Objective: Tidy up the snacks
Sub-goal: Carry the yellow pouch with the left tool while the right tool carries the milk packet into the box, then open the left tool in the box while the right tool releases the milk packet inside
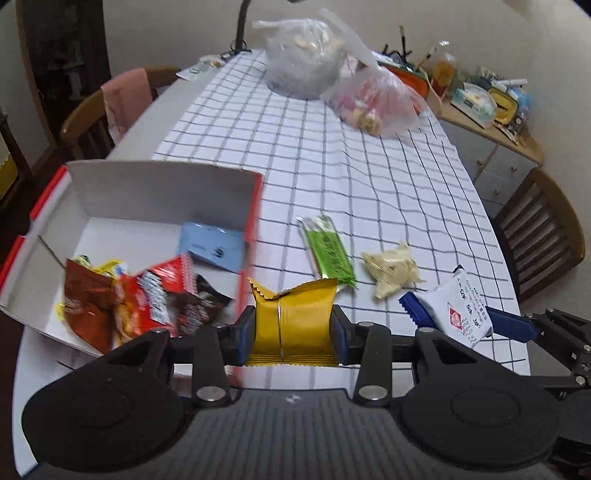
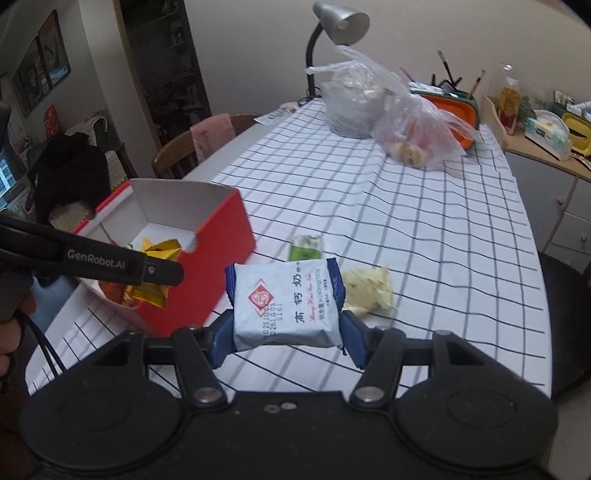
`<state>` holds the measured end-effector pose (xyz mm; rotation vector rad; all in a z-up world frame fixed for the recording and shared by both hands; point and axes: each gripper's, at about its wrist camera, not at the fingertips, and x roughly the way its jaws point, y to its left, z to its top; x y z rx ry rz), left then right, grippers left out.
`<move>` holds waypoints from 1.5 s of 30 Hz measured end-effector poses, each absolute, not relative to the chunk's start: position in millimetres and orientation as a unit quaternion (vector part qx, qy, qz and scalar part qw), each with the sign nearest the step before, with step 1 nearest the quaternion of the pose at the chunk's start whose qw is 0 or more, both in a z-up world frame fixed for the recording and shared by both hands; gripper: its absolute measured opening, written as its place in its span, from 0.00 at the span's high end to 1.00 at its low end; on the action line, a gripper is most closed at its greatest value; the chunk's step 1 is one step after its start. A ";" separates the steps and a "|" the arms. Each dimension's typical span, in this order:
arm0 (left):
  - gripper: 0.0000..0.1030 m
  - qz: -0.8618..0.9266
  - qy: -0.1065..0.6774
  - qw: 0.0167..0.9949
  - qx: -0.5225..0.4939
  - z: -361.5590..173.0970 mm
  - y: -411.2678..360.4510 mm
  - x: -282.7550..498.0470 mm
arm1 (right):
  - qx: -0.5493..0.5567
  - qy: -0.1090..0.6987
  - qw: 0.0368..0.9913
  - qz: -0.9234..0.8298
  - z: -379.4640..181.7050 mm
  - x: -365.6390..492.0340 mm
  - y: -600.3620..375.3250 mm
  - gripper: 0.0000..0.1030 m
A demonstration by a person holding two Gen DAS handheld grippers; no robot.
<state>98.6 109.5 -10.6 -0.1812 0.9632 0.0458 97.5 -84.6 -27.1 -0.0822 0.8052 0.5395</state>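
Observation:
My left gripper (image 1: 293,328) is shut on a yellow snack packet (image 1: 293,314), held above the table beside the red box (image 1: 255,206). The box holds several snacks: a brown wrapper (image 1: 92,306), a red wrapper (image 1: 162,291) and a blue packet (image 1: 212,245). My right gripper (image 2: 286,338) is shut on a white and blue packet (image 2: 286,302), also lifted off the table. That packet (image 1: 456,306) shows at the right of the left wrist view. A green bar (image 1: 328,251) and a cream packet (image 1: 391,267) lie on the checked cloth (image 1: 332,166).
Two plastic bags (image 1: 306,55) (image 1: 376,99) sit at the table's far end by a desk lamp (image 2: 340,22). Wooden chairs (image 1: 92,118) (image 1: 543,229) stand on both sides. A cluttered sideboard (image 1: 491,107) runs along the right.

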 end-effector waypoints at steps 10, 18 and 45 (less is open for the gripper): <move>0.61 0.042 0.445 0.890 -0.085 0.5 182.0 88.8 | -0.069 0.373 0.884 0.273 -20.8 96.6 -11.5 0.42; 0.61 0.066 0.449 0.888 -0.076 -4.7 235.7 85.3 | -0.092 0.375 0.881 0.275 -30.5 105.5 41.1 0.42; 0.61 0.142 0.512 0.847 -0.027 -75.9 326.2 138.0 | -0.169 0.419 0.842 0.295 -94.7 146.3 161.2 0.42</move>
